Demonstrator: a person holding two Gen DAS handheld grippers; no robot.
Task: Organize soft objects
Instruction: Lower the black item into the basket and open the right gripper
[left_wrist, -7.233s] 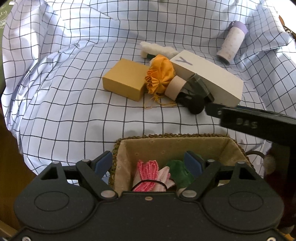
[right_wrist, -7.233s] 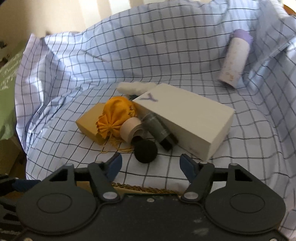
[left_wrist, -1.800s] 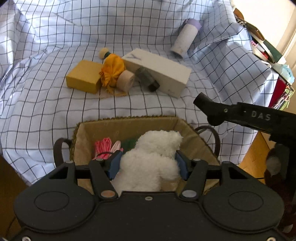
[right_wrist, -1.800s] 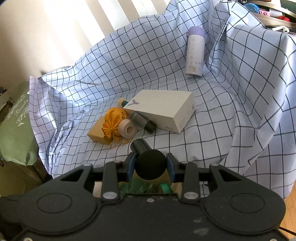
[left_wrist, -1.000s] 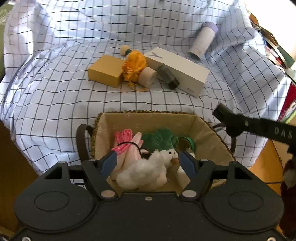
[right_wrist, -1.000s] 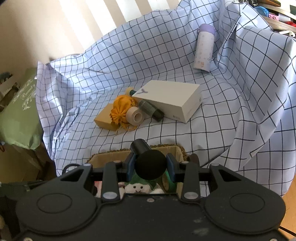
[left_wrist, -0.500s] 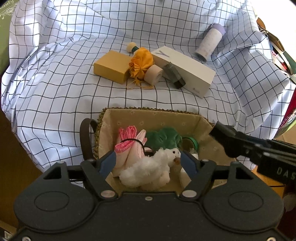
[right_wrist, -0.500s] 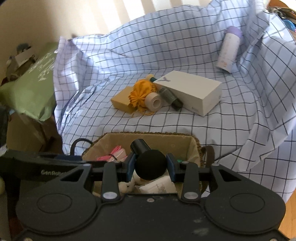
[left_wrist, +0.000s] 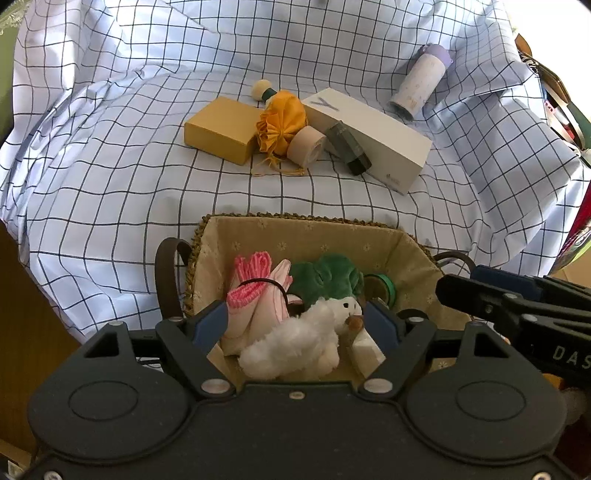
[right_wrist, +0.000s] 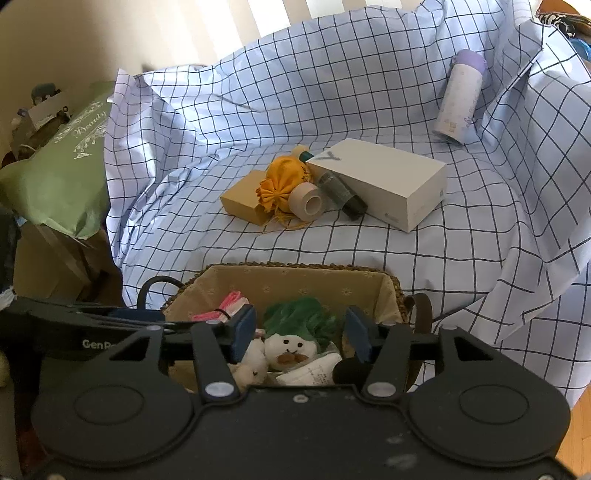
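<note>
Cloth with blue checks, spread wide under everything. Basket at the near edge, lined in tan. White box farther back, touching a yellow box row with an orange pouch between. Left gripper let go, open over a fluffy white toy lying in the basket. Right gripper just opening, empty, above a green-topped toy. Black ball low in the basket, by the right pad.
</note>
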